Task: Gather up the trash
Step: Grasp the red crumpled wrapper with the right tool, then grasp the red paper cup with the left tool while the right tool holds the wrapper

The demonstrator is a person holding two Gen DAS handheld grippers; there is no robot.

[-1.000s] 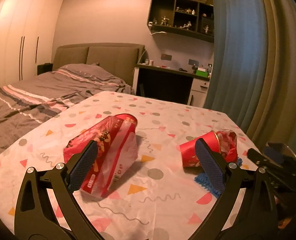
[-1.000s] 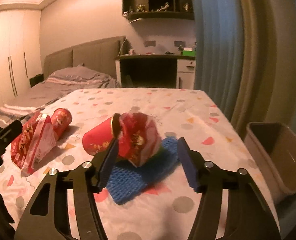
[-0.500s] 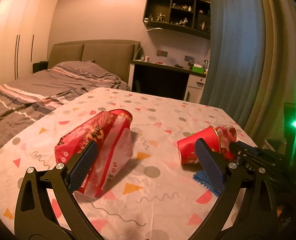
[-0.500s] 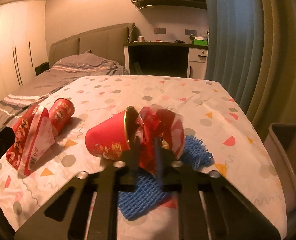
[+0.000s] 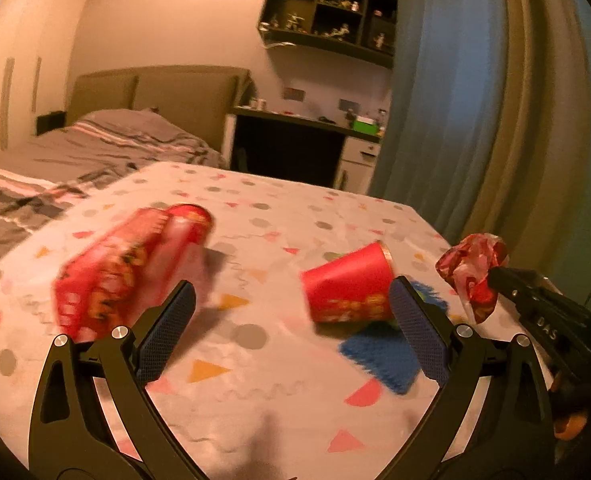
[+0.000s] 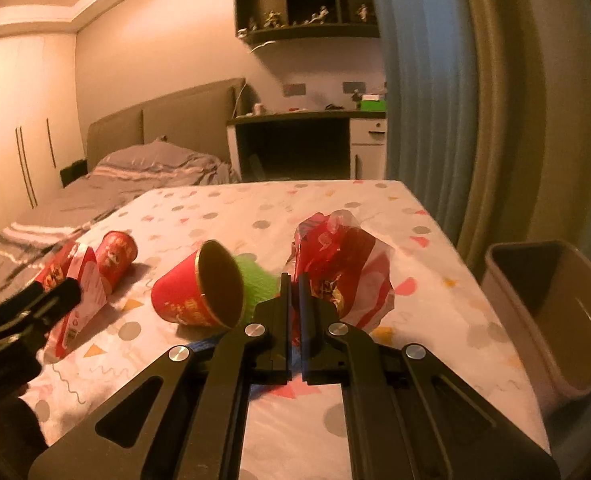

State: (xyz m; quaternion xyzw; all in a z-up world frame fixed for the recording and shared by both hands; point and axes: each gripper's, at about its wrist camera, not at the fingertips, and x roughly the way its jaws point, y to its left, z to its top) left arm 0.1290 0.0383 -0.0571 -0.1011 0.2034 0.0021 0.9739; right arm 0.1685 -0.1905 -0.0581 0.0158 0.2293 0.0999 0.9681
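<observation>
Bedroom furniture fills the background, with a bed at the left of both views and a desk under a dark wall shelf; in front lies a table [image 6: 375, 208] under a dotted cloth. At the centre of the right wrist view the right gripper [image 6: 294, 280] has its jaws pressed together on a crumpled red wrapper [image 6: 343, 264], which in the left wrist view hangs clear of the cloth at the right edge. A grey bin [image 6: 551, 312] stands open at the lower right of the right wrist view, just beside the table's edge.

The step in hand looks like carrying the wrapper to the bin. It should go well if the pinch holds until the wrapper is over the opening, since thin foil may slip or snag on the rim.

The left gripper [image 5: 291, 328] has its jaws spread wide and empty, angled slightly downward above the cloth. Ahead of it lie a red snack bag [image 5: 107, 276] at the left, a tipped red cup [image 5: 347, 288] at the right, and a blue mesh pad [image 5: 379, 356] beneath the cup.
</observation>
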